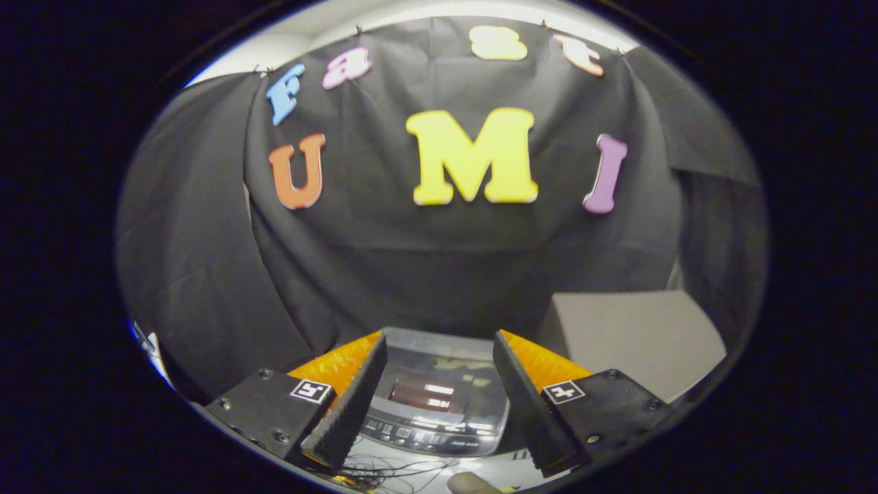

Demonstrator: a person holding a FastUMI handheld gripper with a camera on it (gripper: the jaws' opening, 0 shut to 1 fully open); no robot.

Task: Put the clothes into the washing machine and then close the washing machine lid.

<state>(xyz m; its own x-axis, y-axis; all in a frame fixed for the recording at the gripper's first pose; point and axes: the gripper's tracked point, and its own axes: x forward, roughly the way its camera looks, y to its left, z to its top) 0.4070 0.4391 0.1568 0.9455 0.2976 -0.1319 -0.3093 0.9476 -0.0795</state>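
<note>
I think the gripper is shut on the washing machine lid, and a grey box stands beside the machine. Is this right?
Not quite. In the gripper view the gripper is open, its fingers spread apart with the washing machine seen between and beyond them, touching nothing. The lid looks closed. The grey box does stand beside the machine.

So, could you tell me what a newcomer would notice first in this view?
Probably the small washing machine, lid shut, seen between and just beyond the open fingers of the gripper, which hold nothing. Next, the grey box beside the machine, against the black cloth wall.
</note>
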